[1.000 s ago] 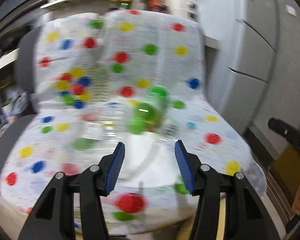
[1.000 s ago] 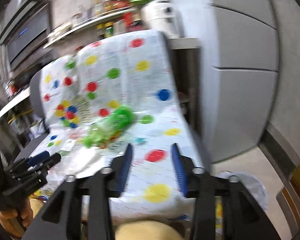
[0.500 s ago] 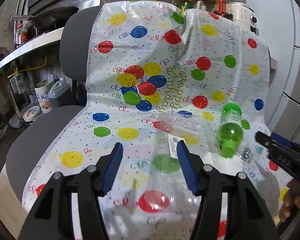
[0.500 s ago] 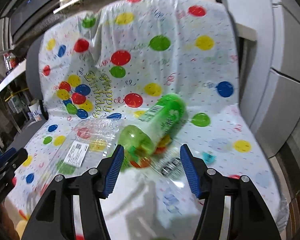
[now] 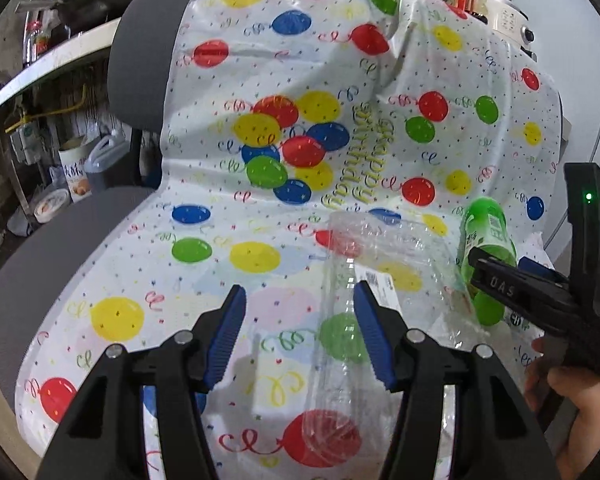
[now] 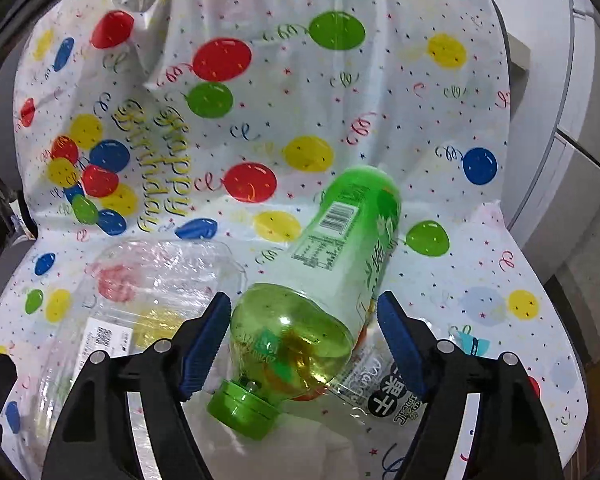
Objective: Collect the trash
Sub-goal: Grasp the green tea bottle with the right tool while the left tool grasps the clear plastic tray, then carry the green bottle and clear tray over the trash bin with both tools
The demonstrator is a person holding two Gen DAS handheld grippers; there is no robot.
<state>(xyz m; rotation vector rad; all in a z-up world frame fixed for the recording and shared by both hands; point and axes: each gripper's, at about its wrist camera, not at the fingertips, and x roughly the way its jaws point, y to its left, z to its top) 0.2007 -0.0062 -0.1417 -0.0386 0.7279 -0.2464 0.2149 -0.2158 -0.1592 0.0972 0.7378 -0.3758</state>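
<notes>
- Green translucent plastic bottle [image 6: 320, 280] with a green screw cap: lying on its side on the chair seat, cap end toward the camera, shoulder sitting between the jaws of the right gripper [image 6: 304, 340].
- Right gripper: jaws just been opening, now spread wide, blue pads clear of the bottle on both sides; nothing clenched.
- Clear crinkled plastic wrapper [image 6: 156, 292] with a white barcode sticker: spread flat just left of the bottle, touching or nearly touching it.
- Second wrapper, transparent with black printed lettering [image 6: 384, 392]: partly pinned under the bottle's shoulder.
- Left gripper [image 5: 300, 332]: jaws apart, empty, poised over the clear wrapper's left edge; right-hand pad lying over the film, contact not clear.
- White plastic birthday sheet [image 5: 260, 80] printed with coloured balloons: draped loosely over the grey upholstered chair [image 5: 140, 60], under all the trash.
- Risks, as judged:
  - Round, smooth bottle likely to squirt forward or roll if pinched on the tapered shoulder rather than the straight body.
  - Printed wrapper liable to be dragged off the seat when the bottle lifts.
  - Flat, thin film hard to pinch; pads may grab the slippery sheet instead and pull it off the chair.
</notes>
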